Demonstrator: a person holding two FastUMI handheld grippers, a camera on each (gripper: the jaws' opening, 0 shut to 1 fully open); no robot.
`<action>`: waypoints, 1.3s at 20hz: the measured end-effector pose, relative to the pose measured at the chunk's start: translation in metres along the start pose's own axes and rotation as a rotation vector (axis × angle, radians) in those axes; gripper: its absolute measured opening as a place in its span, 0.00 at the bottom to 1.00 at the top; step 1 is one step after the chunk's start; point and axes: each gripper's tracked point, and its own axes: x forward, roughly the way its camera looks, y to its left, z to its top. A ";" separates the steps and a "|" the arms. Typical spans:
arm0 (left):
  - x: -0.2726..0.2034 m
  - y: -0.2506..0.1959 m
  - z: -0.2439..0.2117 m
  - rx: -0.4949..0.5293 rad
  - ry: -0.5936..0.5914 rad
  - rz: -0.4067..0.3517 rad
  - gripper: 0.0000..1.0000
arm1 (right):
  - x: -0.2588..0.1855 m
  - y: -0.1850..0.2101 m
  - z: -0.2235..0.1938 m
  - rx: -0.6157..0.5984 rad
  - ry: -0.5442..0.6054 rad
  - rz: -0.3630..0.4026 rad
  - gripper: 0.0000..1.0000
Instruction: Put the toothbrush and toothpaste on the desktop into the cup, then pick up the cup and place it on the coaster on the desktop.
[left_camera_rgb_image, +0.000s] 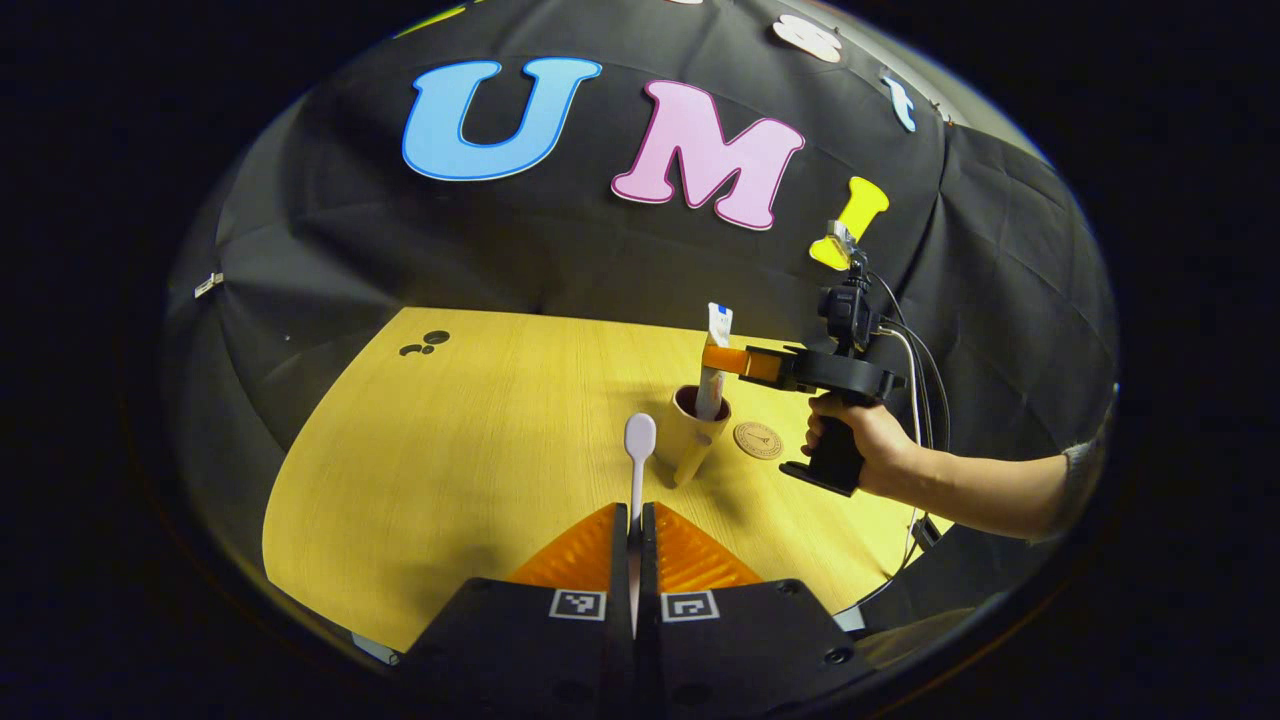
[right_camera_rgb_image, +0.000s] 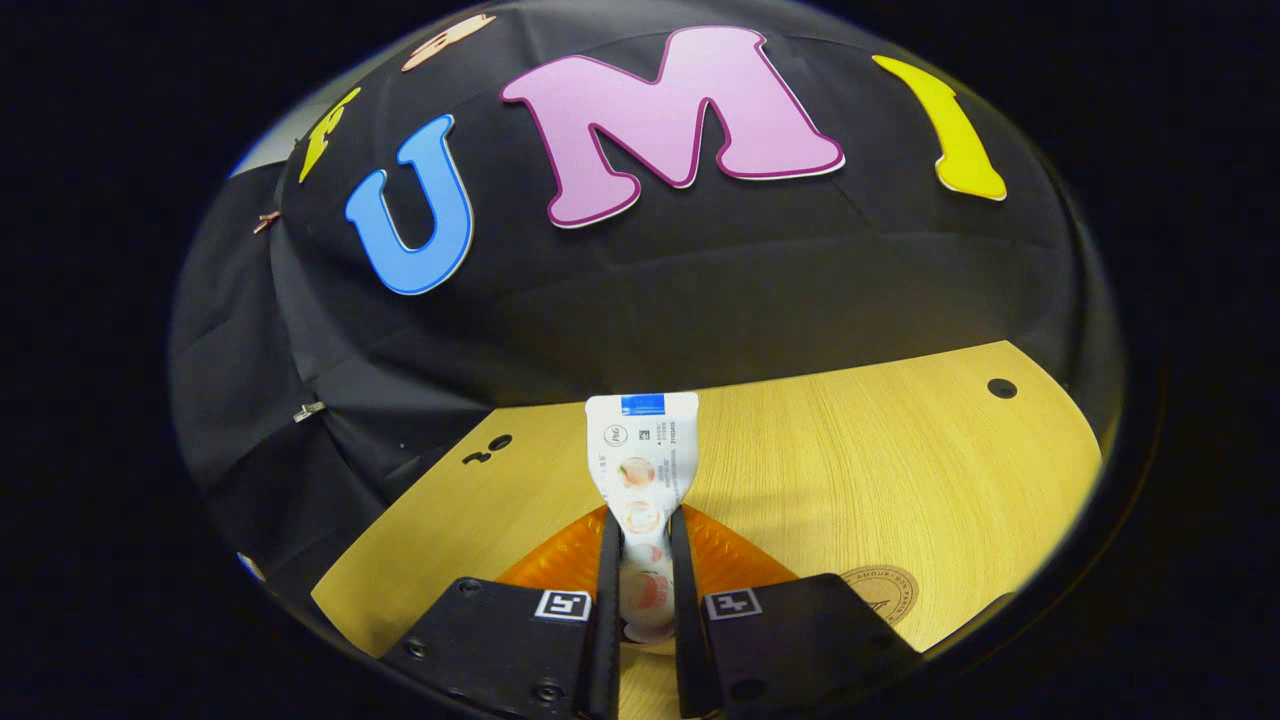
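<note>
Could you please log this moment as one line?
left hand-held gripper: shut on toothbrush | right hand-held gripper: shut on toothpaste, lower end in cup | coaster: bare

Black tongs (left_camera_rgb_image: 634, 545) carry two square black-and-white markers on their body. The right tongs (left_camera_rgb_image: 722, 360) have a black pistol handle, with cables behind the handle; a grey sleeve (left_camera_rgb_image: 1085, 470) shows.

The worktop (left_camera_rgb_image: 480, 420) at mid-frame looks like pale wood laminate, with fine straight grain and a smooth, slightly satin sheen. Behind it, the booth wall (left_camera_rgb_image: 330, 250) is matt cloth, creased and folded. The cup (left_camera_rgb_image: 690, 440) at centre has a smooth, matt outside. The toothpaste (right_camera_rgb_image: 640, 470) tube looks like glossy printed plastic. The toothbrush (left_camera_rgb_image: 638, 455) is smooth plastic. The coaster (left_camera_rgb_image: 758, 440), right of the cup, looks like matt cork or wood with a printed mark. The fingers (left_camera_rgb_image: 585, 555) at the bottom of the left gripper view have ribbed faces.
</note>
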 end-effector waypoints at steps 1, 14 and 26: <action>0.001 -0.002 -0.001 -0.003 0.000 0.002 0.06 | -0.002 -0.001 -0.001 -0.002 0.001 0.001 0.27; 0.012 -0.022 0.009 -0.042 -0.019 0.046 0.06 | -0.031 0.002 -0.009 0.007 0.063 0.051 0.63; 0.069 -0.059 0.091 0.008 -0.141 0.006 0.06 | -0.147 -0.061 -0.038 -0.009 0.173 0.029 0.64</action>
